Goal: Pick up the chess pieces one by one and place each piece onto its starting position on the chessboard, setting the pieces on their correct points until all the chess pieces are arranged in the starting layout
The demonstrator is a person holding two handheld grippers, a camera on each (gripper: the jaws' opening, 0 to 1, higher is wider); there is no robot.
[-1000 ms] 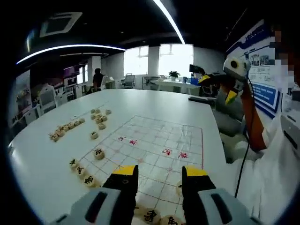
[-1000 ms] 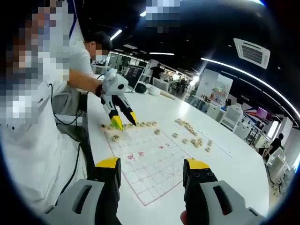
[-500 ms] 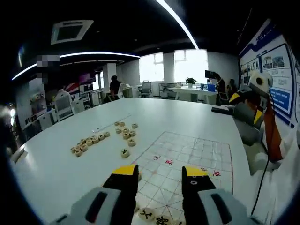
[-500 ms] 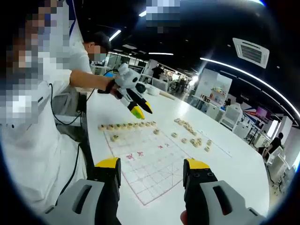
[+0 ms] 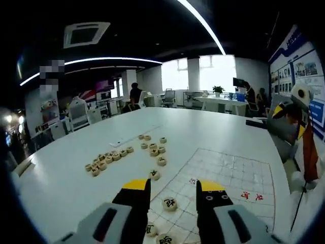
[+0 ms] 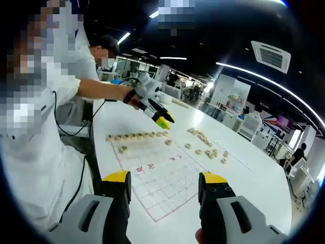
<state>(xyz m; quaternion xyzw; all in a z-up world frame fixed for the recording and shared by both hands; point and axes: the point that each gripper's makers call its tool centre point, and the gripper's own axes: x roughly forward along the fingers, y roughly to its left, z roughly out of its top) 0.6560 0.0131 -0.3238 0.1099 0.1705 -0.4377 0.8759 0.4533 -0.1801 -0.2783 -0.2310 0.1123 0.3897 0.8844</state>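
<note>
Left fingers (image 5: 171, 185): gaping wide, carrying nothing — framing a chess piece (image 5: 169, 204) on the chessboard (image 5: 228, 175).
Right fingers (image 6: 164, 177): spread apart, bare, waiting over the desk (image 6: 238, 180).
Loose pieces (image 5: 109, 158): sitting beside the board, awaiting placement.

The left tool (image 6: 163, 121) has travelled along the board (image 6: 162, 178) toward the loose pieces (image 6: 205, 147).

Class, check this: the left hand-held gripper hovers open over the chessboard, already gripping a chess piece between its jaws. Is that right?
Not quite. In the left gripper view the left hand-held gripper hovers open over the chessboard, but grips nothing; the chess piece lies on the board.
</note>
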